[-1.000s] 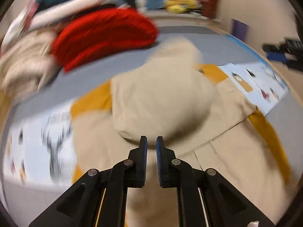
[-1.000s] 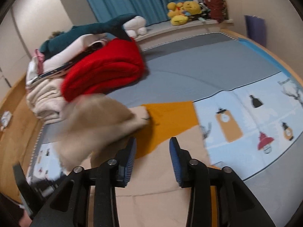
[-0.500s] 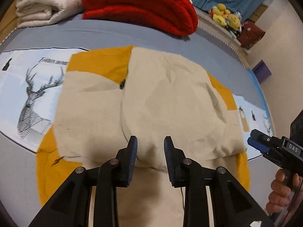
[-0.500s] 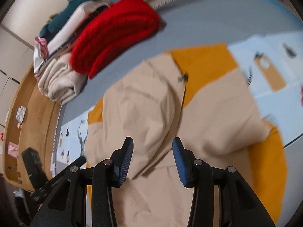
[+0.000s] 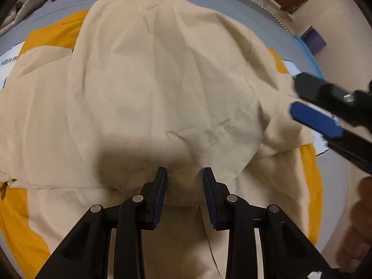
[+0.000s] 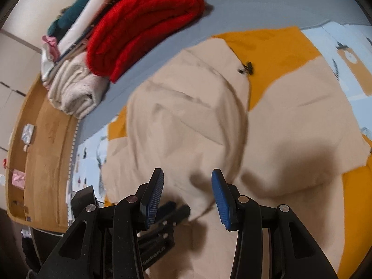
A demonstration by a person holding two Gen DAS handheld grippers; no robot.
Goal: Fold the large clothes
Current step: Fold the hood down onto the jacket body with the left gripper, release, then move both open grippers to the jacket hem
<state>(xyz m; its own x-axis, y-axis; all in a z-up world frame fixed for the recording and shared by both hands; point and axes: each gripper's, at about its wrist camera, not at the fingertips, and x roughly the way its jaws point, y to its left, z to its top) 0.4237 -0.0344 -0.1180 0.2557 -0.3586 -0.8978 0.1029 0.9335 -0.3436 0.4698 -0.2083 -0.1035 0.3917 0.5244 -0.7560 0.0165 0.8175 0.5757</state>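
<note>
A beige hooded jacket with mustard-yellow panels lies spread on the bed, its hood laid flat over the body. My left gripper hovers low at the hood's near edge. Its jaws are opening, and the cloth under them is not pinched. In the right wrist view the left gripper shows at the hood's lower edge. My right gripper stands open just above the hood's side, holding nothing. It also enters the left wrist view from the right, right gripper, with a hand behind it.
A folded red blanket and a cream blanket are stacked with other laundry at the bed's far side. A printed bed cover lies under the jacket. Wooden floor runs along the left; a purple box stands by the wall.
Both grippers have come down close to the jacket. The hood, airborne and blurred a second ago, now lies flat on the body. The left jaws went from nearly shut to apart.
</note>
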